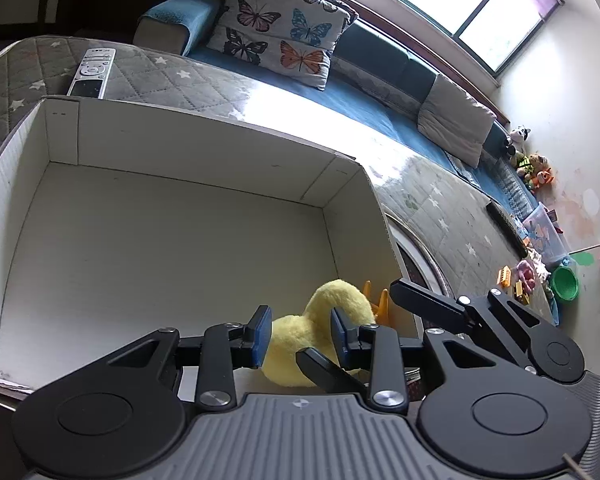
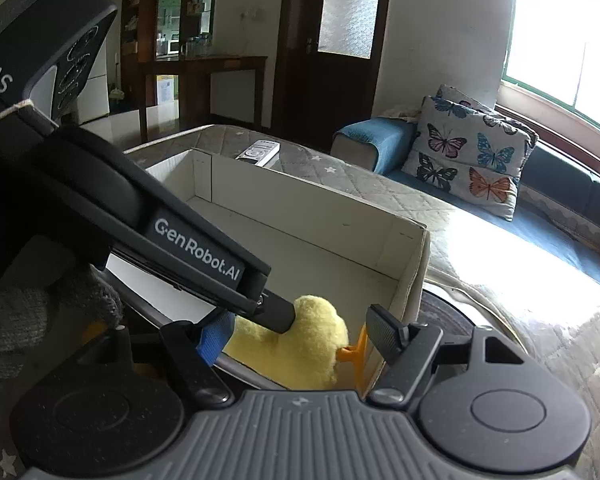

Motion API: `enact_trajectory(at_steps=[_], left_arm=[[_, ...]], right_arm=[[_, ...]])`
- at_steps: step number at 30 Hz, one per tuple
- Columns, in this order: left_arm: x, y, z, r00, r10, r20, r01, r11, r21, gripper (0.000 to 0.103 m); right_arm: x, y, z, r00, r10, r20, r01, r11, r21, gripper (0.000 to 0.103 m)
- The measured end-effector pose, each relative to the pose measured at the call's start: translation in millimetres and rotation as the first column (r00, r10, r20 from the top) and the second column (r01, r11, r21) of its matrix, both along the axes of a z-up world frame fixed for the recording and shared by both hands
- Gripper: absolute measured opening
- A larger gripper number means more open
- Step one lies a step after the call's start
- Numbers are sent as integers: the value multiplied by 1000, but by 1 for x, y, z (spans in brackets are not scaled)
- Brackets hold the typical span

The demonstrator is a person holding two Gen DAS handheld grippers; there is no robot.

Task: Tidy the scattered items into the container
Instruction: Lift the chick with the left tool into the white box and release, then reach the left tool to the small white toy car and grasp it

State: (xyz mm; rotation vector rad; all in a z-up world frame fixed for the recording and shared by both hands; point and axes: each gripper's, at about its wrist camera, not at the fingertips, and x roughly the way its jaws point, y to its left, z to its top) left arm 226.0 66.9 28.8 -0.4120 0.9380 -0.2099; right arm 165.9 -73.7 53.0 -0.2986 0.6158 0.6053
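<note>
left gripper (image 1: 300,336): clamped on the plush duck, blue pads pinching its yellow body from both sides; it's down inside the box's near right corner
plush duck (image 1: 300,348): sits low in that corner between the pads, orange feet poking out toward the right wall; can't tell if it's resting on the box floor or just hanging in the grip
right gripper (image 2: 296,336): jaws spread wide, holding nothing; the duck lies just in front of it and the left gripper's finger crosses its view
risk, near: honestly the two grippers are crowded into one corner; any swing and they knock each other or nudge the duck
risk, box: white cardboard box (image 1: 180,152) looks light; a gripper catching the right wall could shove or tip it on the quilted bench (image 1: 204,80)
risk, plush: soft fur might snag on a pad when the grip lets go, so the duck could get dragged back up
further off: remote (image 1: 93,72) lies on the bench beyond the box's far wall, well apart from both grippers
</note>
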Motion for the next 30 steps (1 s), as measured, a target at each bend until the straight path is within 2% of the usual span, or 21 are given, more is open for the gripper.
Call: enact_trajectory(at_steps=[5,8,17,24,30], left_arm=[[-5,-2,3,1000,2,11,-2,1000,17,35],[-13,-5,8,1000,4,22,-5,1000,22,35],[-46,-18,28,995,-8,100,1,998,65,35],[-73,-38,38,989,-40,141,28,996,86,35],[-92,-56,34,988,-69,138,57,994,88,35]], right_arm=[[-11,-6,5,999,-18,32,18,1000,8,76],[-18,-13,9,998,-39,43,38,999,24,82],[-53,-46,18,989,-116,87,110,992,66,87],[-83,-74,12,983,-167,80,161,984,75,93],[-109,-93,-1,977,-209,46,205,976,78,93]])
